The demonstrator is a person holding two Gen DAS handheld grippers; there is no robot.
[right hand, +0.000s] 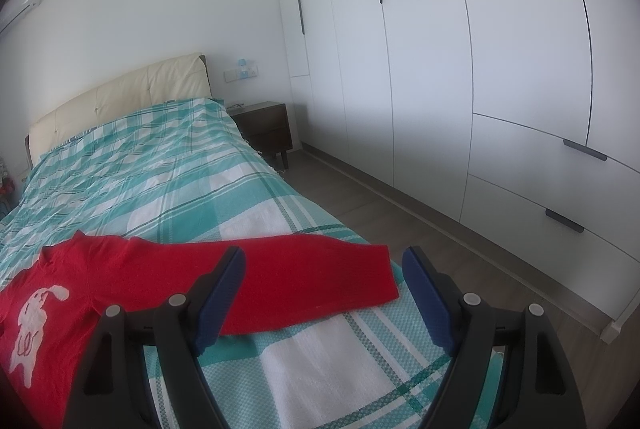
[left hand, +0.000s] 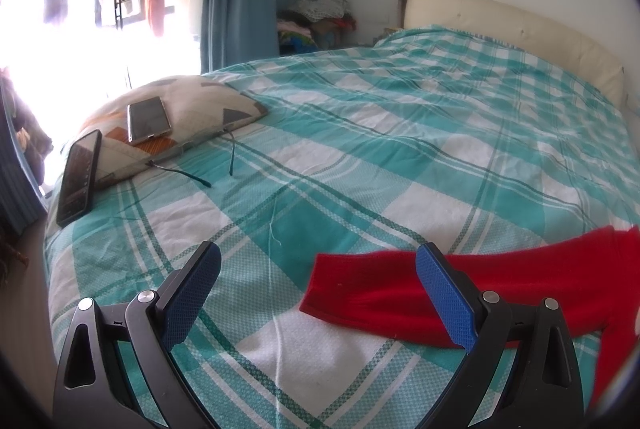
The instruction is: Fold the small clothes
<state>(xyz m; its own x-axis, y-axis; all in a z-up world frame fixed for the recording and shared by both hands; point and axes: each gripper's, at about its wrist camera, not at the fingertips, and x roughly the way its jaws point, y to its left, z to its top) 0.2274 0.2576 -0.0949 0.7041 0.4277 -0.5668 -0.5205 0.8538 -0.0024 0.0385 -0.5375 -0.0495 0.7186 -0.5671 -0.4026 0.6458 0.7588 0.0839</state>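
Observation:
A small red long-sleeved top [right hand: 120, 269] with a white animal print [right hand: 34, 325] lies flat on the bed. Its one sleeve [left hand: 380, 293] stretches out in the left wrist view; the other sleeve [right hand: 312, 277] stretches out in the right wrist view. My left gripper [left hand: 318, 265] is open and empty, above that sleeve's cuff end. My right gripper [right hand: 324, 265] is open and empty, above the other sleeve's cuff end near the bed's edge.
The bed has a teal and white checked cover [left hand: 360, 133]. A patterned pillow [left hand: 176, 125] at the left carries a phone [left hand: 148, 119]; a second phone [left hand: 78, 177] leans against it. White wardrobes [right hand: 480, 69] and a nightstand [right hand: 264, 127] stand to the right of the bed.

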